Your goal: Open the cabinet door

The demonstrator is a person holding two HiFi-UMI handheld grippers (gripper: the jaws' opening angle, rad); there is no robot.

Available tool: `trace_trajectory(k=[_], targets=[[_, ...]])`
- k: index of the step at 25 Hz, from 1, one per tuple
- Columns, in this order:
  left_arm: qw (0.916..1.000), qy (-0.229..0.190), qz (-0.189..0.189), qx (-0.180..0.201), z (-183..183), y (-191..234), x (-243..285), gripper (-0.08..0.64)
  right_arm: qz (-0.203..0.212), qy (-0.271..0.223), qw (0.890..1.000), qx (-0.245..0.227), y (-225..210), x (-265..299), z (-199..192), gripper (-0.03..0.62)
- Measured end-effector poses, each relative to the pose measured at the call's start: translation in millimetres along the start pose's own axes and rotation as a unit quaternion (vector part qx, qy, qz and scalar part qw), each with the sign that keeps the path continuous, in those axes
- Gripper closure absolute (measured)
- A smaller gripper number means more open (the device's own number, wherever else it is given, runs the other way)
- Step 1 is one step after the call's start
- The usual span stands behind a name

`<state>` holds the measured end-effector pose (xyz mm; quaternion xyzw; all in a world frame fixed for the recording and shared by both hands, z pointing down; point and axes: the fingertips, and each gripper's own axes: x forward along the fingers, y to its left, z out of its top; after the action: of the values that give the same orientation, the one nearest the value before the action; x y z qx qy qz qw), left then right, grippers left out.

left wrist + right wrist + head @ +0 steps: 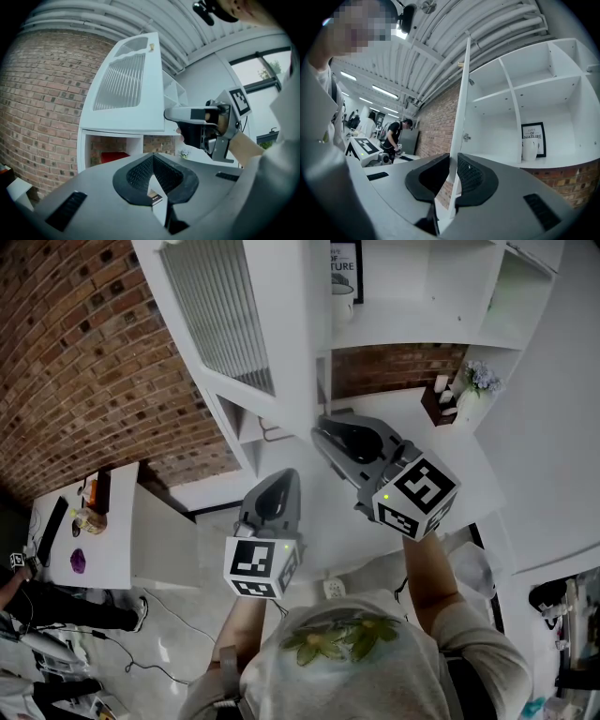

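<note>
The white cabinet door (234, 315) with a ribbed glass panel (124, 79) stands swung out from the open shelves. In the right gripper view I see the door (461, 103) edge-on, running down between the jaws. My right gripper (453, 159) is shut on its lower free edge, one pad against each face. In the head view this right gripper (323, 432) sits at the door's corner. My left gripper (279, 482) hangs lower and to the left, apart from the door. The left gripper (153, 158) has its tips together with nothing held.
The cabinet shelves hold a framed print (533, 137) and a white mug (529, 151). A red thing (108, 157) lies in a lower compartment. A brick wall (84, 362) is at the left. A small flower pot (476, 381) stands on the counter. A person (396, 133) works far back.
</note>
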<state>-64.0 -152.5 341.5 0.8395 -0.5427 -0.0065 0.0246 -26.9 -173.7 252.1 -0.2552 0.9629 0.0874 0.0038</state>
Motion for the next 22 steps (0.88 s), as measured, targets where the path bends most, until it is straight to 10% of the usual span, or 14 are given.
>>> trace_trajectory(k=[22], targets=[[0.9991, -0.021, 0.028, 0.022, 20, 13, -18, 0.552, 0.039, -0.004, 0.999, -0.001, 35, 5, 6, 0.541]])
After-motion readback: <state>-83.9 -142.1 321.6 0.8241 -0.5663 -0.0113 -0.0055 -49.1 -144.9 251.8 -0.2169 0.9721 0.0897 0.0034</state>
